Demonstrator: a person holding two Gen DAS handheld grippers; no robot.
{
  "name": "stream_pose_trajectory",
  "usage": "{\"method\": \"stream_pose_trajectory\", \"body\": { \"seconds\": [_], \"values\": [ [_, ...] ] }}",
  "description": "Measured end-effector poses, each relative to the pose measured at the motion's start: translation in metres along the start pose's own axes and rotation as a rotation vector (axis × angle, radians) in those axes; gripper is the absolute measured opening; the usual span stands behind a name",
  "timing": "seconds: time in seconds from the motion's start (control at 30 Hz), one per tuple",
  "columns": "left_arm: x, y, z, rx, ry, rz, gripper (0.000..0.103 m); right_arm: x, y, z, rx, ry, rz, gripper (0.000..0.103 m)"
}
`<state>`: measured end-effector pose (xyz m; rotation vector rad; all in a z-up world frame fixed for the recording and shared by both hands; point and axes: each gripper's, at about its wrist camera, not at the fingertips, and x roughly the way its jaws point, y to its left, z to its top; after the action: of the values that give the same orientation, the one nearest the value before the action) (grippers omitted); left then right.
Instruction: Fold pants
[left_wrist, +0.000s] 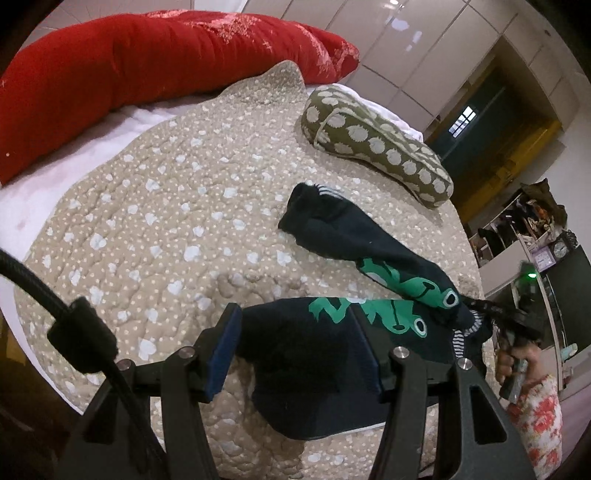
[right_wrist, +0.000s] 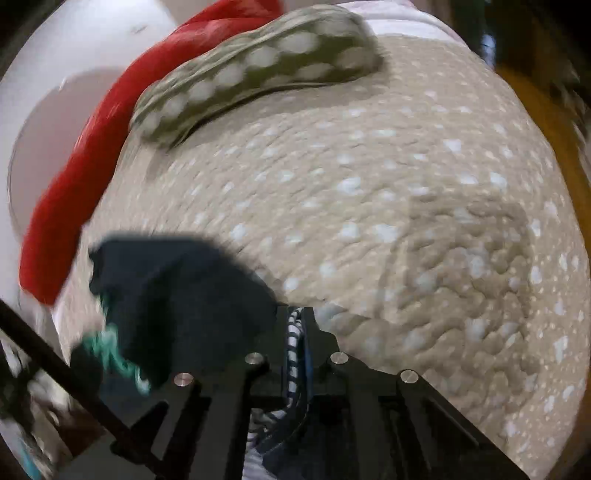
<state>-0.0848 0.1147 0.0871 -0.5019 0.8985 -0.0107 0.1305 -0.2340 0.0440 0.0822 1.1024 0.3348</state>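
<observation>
Small dark navy pants (left_wrist: 332, 236) with green frog prints lie on the beige quilt (left_wrist: 166, 206), one leg stretched away, the other part bunched near me. My left gripper (left_wrist: 295, 350) is open, its fingers standing either side of the near bunch of cloth. My right gripper (left_wrist: 480, 314) is at the quilt's right edge, shut on the striped waistband end. In the blurred right wrist view the right gripper (right_wrist: 299, 332) pinches striped fabric, and the pants (right_wrist: 177, 295) hang to its left.
A long red pillow (left_wrist: 147, 62) lies along the back of the bed. An olive pillow with pale dots (left_wrist: 376, 140) sits behind the pants; it also shows in the right wrist view (right_wrist: 255, 70). Wardrobes and shelves (left_wrist: 524, 229) stand beyond the bed's right side.
</observation>
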Motion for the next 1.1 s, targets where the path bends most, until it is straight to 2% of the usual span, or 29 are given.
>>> {"method": "stream_pose_trajectory", "body": {
  "seconds": [0.03, 0.17, 0.2, 0.23, 0.3, 0.37, 0.47, 0.5, 0.53, 0.67, 0.77, 0.87, 0.9, 0.97, 1.0, 1.03, 1.1],
  "values": [
    [0.004, 0.000, 0.000, -0.004, 0.006, 0.001, 0.057, -0.008, 0.007, 0.001, -0.017, -0.039, -0.023, 0.006],
    [0.012, 0.001, -0.004, -0.017, 0.031, -0.002, 0.057, -0.033, 0.018, 0.032, 0.017, -0.290, -0.166, 0.007],
    [0.011, 0.000, -0.004, -0.013, 0.030, 0.002, 0.057, -0.038, 0.016, 0.038, 0.030, -0.346, -0.224, 0.008],
    [0.010, 0.000, -0.005, -0.011, 0.026, 0.007, 0.057, -0.035, 0.014, 0.043, 0.030, -0.367, -0.291, 0.012],
    [0.008, 0.002, -0.005, -0.012, 0.021, 0.008, 0.057, -0.026, 0.005, 0.048, 0.046, -0.305, -0.347, 0.034],
    [0.007, 0.005, -0.004, -0.011, 0.014, 0.013, 0.057, -0.035, -0.014, 0.034, 0.124, -0.296, -0.292, 0.036],
    [0.009, 0.013, -0.004, -0.031, 0.011, 0.008, 0.057, -0.067, -0.044, -0.005, 0.258, -0.316, -0.188, 0.058],
    [0.010, 0.014, -0.004, -0.032, 0.012, 0.005, 0.057, -0.079, -0.056, -0.028, 0.307, -0.320, -0.135, 0.060],
    [0.012, 0.013, -0.004, -0.029, 0.016, 0.005, 0.057, -0.085, -0.060, -0.037, 0.329, -0.314, -0.113, 0.060],
    [0.021, 0.006, -0.011, -0.017, 0.045, -0.008, 0.057, -0.104, -0.083, -0.109, 0.447, -0.286, -0.041, 0.063],
    [0.024, -0.004, -0.016, 0.002, 0.062, -0.016, 0.057, -0.089, -0.086, -0.139, 0.549, -0.275, 0.078, 0.063],
    [0.015, -0.014, -0.019, 0.029, 0.053, -0.011, 0.057, -0.061, -0.071, -0.140, 0.554, -0.262, 0.078, 0.063],
    [0.009, -0.017, -0.019, 0.040, 0.038, -0.003, 0.057, -0.055, -0.064, -0.140, 0.546, -0.278, 0.050, 0.057],
    [0.001, -0.018, -0.017, 0.042, 0.018, 0.010, 0.057, -0.050, -0.060, -0.138, 0.553, -0.281, 0.100, 0.023],
    [-0.004, -0.015, -0.016, 0.033, 0.006, 0.018, 0.057, -0.051, -0.063, -0.143, 0.607, -0.296, 0.140, 0.023],
    [-0.006, -0.013, -0.014, 0.026, 0.001, 0.020, 0.057, -0.057, -0.064, -0.148, 0.621, -0.312, 0.137, 0.023],
    [-0.010, -0.007, -0.012, 0.011, -0.008, 0.025, 0.057, -0.076, -0.061, -0.159, 0.618, -0.348, 0.074, 0.021]
  ]
}}
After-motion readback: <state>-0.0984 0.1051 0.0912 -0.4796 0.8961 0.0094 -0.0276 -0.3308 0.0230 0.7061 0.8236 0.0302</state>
